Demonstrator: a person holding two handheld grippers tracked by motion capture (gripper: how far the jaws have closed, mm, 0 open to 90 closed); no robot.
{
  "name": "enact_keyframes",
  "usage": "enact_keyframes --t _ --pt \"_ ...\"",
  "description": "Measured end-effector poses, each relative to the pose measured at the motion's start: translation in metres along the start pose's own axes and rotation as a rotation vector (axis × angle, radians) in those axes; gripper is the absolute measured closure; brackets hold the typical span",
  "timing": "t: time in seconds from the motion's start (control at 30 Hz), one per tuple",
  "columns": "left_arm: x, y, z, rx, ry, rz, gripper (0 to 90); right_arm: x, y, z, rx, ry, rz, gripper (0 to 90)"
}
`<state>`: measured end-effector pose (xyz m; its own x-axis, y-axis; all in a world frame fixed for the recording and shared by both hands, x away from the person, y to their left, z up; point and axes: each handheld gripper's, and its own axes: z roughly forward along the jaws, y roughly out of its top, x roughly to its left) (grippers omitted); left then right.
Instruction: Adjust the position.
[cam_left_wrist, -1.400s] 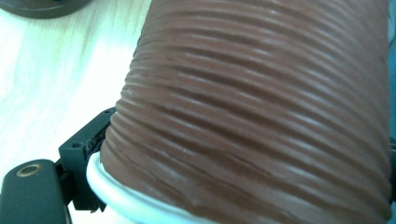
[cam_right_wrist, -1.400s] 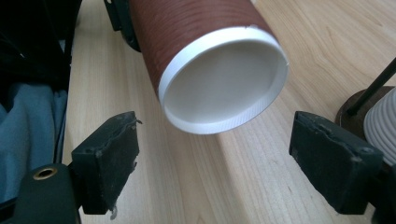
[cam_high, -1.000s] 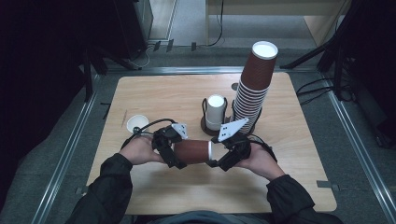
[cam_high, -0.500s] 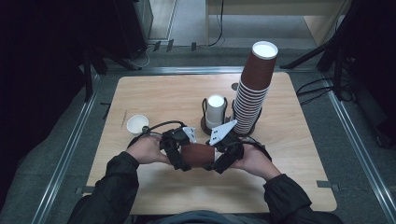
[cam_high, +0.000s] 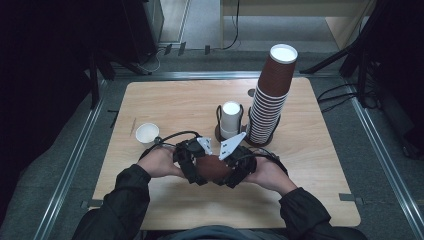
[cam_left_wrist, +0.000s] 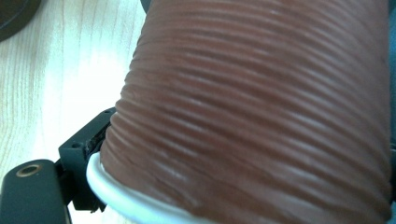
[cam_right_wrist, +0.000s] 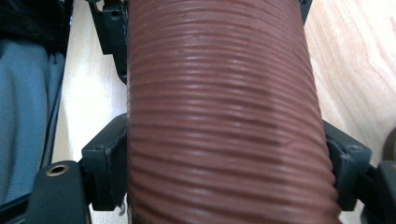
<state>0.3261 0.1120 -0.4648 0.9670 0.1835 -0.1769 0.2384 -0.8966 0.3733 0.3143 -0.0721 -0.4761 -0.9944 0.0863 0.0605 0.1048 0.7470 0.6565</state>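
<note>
Brown ribbed paper cup (cam_high: 214, 167) is held lying sideways just above the bench (cam_high: 165, 100), near its front edge, between both hands. Left hand-held gripper (cam_high: 196, 165) pinches the cup at its white rim (jaw pressed against the wall in the left gripper view). Right hand-held gripper (cam_high: 231, 167) straddles the cup body, jaws just closing in, pads on both sides against the ribs. Tall cup stack (cam_high: 270, 100), a holder with a white cup (cam_high: 230, 119) and a small white cup (cam_high: 147, 133) stand behind.

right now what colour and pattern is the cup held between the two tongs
Brown cup, ridged with fine ripples around its wall, white rim; the right gripper view shows it best.
</note>
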Motion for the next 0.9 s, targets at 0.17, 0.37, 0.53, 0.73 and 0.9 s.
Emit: enact_keyframes --t 0.17,0.37,0.53,0.73,0.9 --pt "-0.001 -0.001 -0.001 -0.01 0.01 0.008 8.0 0.001 0.0 0.0 -0.005 -0.001 -0.016 21.2" --pt "-0.002 -0.003 -0.003 -0.042 0.007 0.007 6.1 0.001 0.0 -0.003 -0.02 0.001 -0.014 21.0" --pt "0.0 -0.006 -0.008 -0.074 0.002 -0.022 1.8 0.0 -0.001 -0.006 -0.025 -0.013 -0.015 21.0" --pt "0.001 -0.015 -0.014 -0.108 0.018 -0.038 0.7 -0.003 -0.004 -0.012 -0.03 -0.03 0.0 21.0" --pt "0.003 -0.023 -0.02 -0.153 0.024 -0.061 0.7 -0.006 -0.007 -0.018 -0.055 -0.037 0.013 20.9"
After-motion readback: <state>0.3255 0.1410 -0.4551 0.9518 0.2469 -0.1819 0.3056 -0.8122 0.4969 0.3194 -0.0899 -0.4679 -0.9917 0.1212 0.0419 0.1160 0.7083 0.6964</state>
